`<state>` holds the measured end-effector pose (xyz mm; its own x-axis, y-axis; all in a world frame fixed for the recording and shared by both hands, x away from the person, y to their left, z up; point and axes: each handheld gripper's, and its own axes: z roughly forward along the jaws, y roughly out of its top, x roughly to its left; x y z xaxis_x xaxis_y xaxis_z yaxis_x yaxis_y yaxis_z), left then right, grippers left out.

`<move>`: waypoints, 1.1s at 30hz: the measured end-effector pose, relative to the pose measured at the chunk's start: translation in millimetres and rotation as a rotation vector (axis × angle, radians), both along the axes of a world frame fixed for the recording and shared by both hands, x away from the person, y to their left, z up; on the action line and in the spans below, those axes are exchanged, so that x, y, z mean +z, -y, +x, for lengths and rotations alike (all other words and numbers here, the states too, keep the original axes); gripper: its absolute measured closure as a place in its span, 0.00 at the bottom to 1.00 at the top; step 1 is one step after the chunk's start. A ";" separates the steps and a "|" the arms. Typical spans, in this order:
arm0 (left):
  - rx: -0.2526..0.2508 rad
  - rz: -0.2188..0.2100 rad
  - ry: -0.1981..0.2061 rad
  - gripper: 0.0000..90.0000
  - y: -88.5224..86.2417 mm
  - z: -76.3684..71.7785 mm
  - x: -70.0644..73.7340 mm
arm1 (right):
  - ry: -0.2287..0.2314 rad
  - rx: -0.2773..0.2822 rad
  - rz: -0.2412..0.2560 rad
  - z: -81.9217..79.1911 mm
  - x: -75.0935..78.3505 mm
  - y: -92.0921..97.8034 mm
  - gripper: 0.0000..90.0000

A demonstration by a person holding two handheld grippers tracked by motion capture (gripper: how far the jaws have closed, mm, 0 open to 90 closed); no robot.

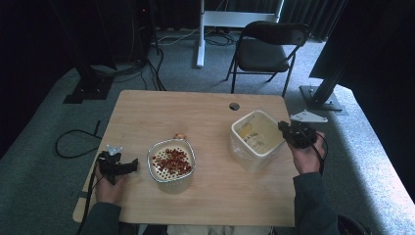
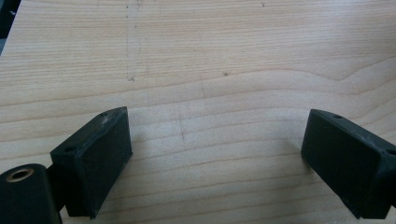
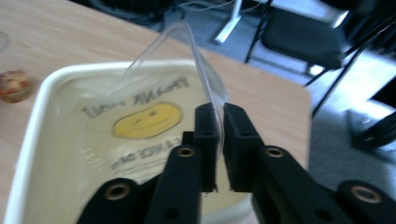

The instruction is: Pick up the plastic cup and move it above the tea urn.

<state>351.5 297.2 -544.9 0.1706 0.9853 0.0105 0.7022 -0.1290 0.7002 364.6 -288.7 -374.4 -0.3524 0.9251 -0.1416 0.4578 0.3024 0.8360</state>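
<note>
A translucent square tub (image 1: pixel 254 142) with a yellow smiley print (image 3: pixel 147 120) on its bottom stands tilted at the table's right. My right gripper (image 1: pixel 284 129) is shut on the tub's thin clear edge (image 3: pixel 205 70) at its right side; in the right gripper view the jaws (image 3: pixel 218 119) pinch that edge. A white perforated bowl (image 1: pixel 171 164) holding red pieces (image 1: pixel 171 160) sits mid-table. My left gripper (image 1: pixel 132 165) rests open on the wood left of the bowl, with bare table (image 2: pixel 215 154) between its fingers.
A small reddish round thing (image 1: pixel 180 135) lies behind the bowl, also left of the tub (image 3: pixel 15 85). The table has a cable hole (image 1: pixel 234 106) at the back. A folding chair (image 1: pixel 266 49) stands beyond the table.
</note>
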 end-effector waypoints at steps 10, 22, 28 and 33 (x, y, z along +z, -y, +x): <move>-0.002 0.003 -0.002 0.10 -0.2 -0.1 0.1 | -0.014 0.047 -0.139 -3.1 -7.0 -17.7 0.94; -0.001 0.001 -0.001 0.10 -0.1 0.0 0.0 | 0.004 0.086 0.037 -2.0 -2.5 -1.6 0.71; -0.003 0.003 -0.003 0.10 -0.3 -0.1 0.1 | -0.069 0.105 0.096 15.4 -10.7 -4.4 0.85; -0.001 0.002 -0.001 0.10 -0.1 0.0 0.1 | -0.033 0.079 0.111 9.3 -11.3 -4.3 0.70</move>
<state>351.5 297.3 -544.8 0.1717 0.9851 0.0122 0.7029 -0.1312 0.6991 373.9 -284.4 -385.7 -0.4280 0.9034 -0.0269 0.4636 0.2450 0.8515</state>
